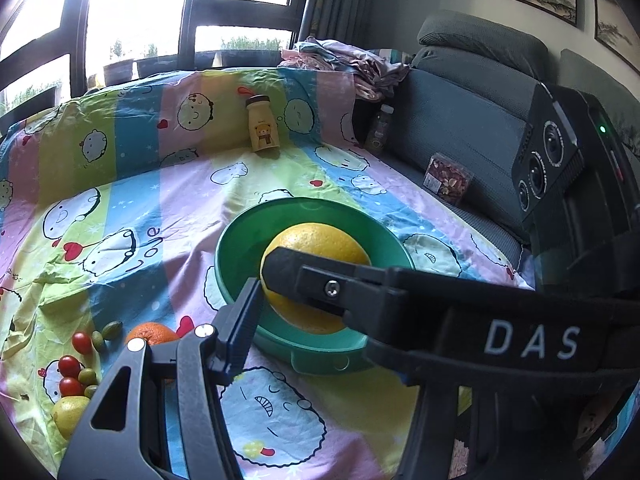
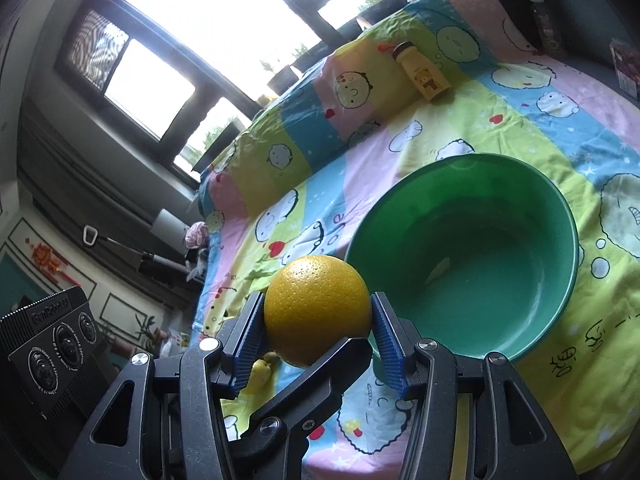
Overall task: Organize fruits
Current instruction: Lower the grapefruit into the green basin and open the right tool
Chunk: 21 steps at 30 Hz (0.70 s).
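Note:
A large yellow citrus fruit (image 2: 316, 308) sits between the blue pads of my right gripper (image 2: 318, 318), which is shut on it. It hangs just left of and in front of the empty green bowl (image 2: 560, 216). My left gripper (image 1: 316, 304) grips the same fruit (image 1: 320, 244) crosswise. Its left pad (image 1: 244, 316) presses on the fruit's side. Its other finger (image 2: 320, 372) crosses under the fruit in the right wrist view. On the cloth to the left lie an orange (image 1: 150, 332), cherry tomatoes (image 1: 69, 365), small green fruits (image 1: 112, 330) and a lemon (image 1: 70, 414).
A cartoon-print sheet (image 1: 140, 200) covers the surface. A yellow bear bottle (image 1: 263, 126) stands at the back. A grey sofa (image 1: 460, 120) on the right holds a box of nuts (image 1: 448, 178), a dark bottle (image 1: 378, 128) and folded clothes (image 1: 344, 60). Windows lie behind.

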Motion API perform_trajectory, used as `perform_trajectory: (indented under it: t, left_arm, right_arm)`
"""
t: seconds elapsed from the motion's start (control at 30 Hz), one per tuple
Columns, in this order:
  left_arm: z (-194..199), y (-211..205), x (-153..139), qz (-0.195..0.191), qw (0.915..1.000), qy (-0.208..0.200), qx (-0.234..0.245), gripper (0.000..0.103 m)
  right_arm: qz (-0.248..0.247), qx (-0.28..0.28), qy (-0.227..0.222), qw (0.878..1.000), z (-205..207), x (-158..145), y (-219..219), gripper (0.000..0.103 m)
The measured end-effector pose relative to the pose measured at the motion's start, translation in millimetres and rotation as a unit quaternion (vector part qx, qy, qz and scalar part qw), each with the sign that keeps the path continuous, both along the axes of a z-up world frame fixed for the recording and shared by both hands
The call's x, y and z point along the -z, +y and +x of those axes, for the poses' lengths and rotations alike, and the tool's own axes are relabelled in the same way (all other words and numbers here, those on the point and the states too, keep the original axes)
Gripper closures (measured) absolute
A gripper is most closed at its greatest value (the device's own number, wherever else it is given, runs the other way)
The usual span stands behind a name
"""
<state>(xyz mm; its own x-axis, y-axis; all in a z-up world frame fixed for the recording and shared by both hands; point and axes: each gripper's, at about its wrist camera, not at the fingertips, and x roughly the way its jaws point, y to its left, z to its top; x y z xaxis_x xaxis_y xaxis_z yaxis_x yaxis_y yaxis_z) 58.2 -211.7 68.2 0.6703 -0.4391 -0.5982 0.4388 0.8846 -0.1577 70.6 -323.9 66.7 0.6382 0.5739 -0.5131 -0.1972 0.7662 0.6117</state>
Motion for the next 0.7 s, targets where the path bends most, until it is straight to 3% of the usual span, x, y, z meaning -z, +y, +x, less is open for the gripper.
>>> perform_trajectory:
  t: [0.7]
  left_arm:
    - [30,-37,15,-0.001,0.9986,0.022,0.049,0.047]
  right_arm:
    - [0.021,0.059,0.029,0.998,15,14,-40,0.048]
